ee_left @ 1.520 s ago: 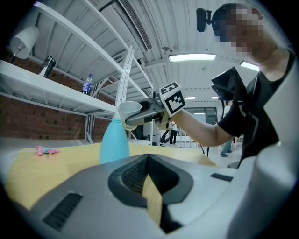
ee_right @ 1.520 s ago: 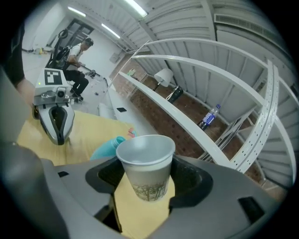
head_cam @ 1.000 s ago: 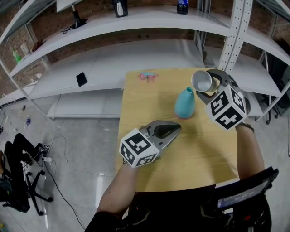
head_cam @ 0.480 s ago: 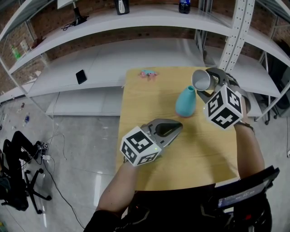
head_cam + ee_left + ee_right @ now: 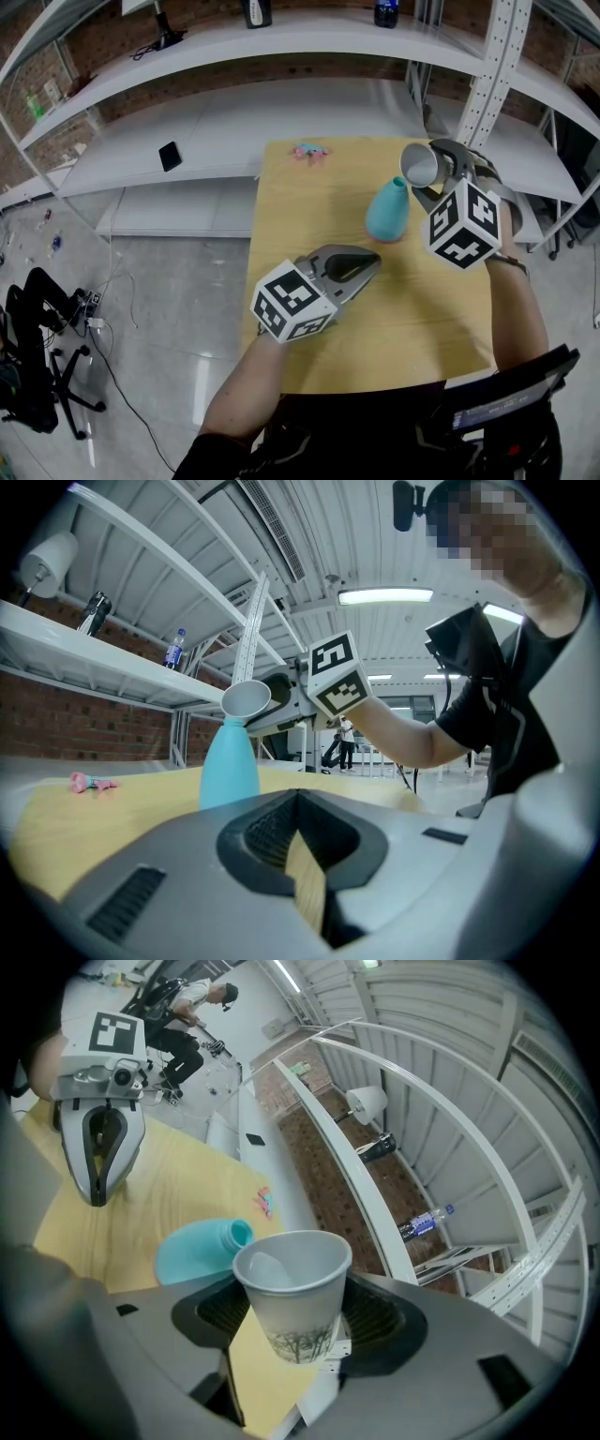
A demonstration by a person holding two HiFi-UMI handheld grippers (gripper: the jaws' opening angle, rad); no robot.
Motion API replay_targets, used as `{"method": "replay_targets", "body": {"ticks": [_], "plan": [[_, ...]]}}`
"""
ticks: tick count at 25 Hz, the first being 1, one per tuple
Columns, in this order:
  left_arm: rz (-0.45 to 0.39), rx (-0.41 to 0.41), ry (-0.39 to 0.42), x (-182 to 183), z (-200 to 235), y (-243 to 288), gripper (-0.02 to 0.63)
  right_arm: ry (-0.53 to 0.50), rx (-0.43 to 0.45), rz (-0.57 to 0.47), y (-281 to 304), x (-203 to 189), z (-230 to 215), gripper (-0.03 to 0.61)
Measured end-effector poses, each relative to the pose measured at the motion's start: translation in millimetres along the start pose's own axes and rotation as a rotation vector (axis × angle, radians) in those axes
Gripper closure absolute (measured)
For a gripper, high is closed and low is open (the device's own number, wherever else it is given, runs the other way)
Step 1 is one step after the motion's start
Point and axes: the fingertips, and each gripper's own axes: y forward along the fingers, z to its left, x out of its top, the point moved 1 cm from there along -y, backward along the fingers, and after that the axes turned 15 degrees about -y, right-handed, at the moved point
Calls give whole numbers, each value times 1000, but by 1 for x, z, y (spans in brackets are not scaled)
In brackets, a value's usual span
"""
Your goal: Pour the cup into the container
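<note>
Above the container point(image 5: 385, 214), the right tool point(image 5: 432, 177) grips the tilted cup point(image 5: 419, 165).

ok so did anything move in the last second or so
Hardly. The right gripper, shut on the paper cup, has rolled slightly, its marker cube swinging a touch toward the blue vase; the cup stays tipped by the vase's neck. Nothing taken or let go. The left gripper stays shut and empty over the table; the vase has not moved.

site: workshop-lab | white metal shelving point(image 5: 309, 33) | brick wall point(image 5: 56, 733) (polished floor point(image 5: 159, 309))
</note>
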Motion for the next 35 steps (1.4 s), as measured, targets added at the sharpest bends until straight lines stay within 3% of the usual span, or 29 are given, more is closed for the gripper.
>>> {"method": "replay_targets", "body": {"ticks": [35], "plan": [[0, 1, -4, 2, 2, 0, 614, -102, -18, 29, 2, 8, -4, 270]]}}
